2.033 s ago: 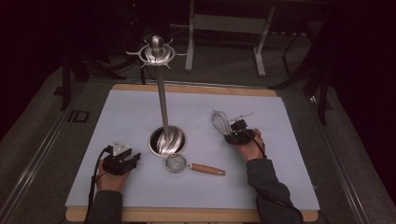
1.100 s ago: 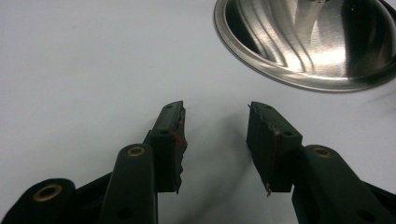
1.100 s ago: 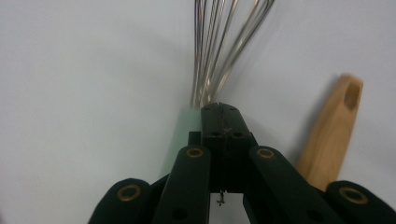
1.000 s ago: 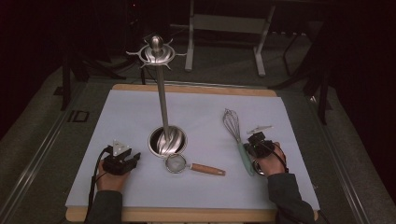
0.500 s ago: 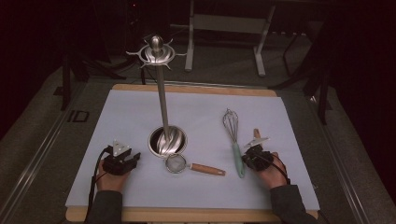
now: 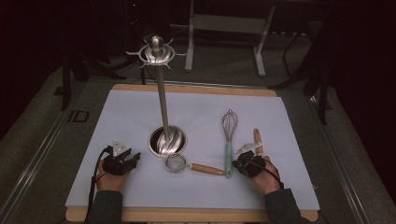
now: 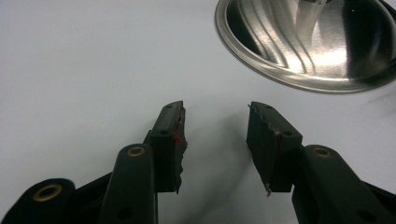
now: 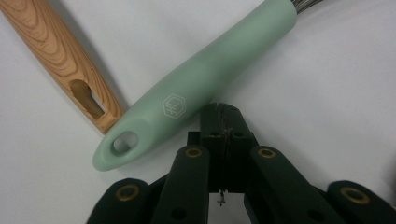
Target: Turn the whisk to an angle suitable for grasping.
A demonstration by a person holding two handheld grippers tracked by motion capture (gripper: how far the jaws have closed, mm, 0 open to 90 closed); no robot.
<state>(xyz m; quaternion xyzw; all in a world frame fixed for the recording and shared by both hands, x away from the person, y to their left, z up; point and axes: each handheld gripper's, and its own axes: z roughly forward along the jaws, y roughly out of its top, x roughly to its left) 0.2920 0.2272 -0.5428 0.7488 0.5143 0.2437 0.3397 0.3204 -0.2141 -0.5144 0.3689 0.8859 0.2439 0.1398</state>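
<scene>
Mint-handled whisk beside clenched, empty right gripper, left gripper released (empty).

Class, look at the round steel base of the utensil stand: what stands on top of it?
From the steel base rises the stand's pole, topped by a hook crown. The pole's foot hides the base's centre.

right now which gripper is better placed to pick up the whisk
Right. The right gripper sits shut with its tips against the whisk's green handle; it only needs to open. The left gripper, open, is across the mat beside the stand's base.
</scene>
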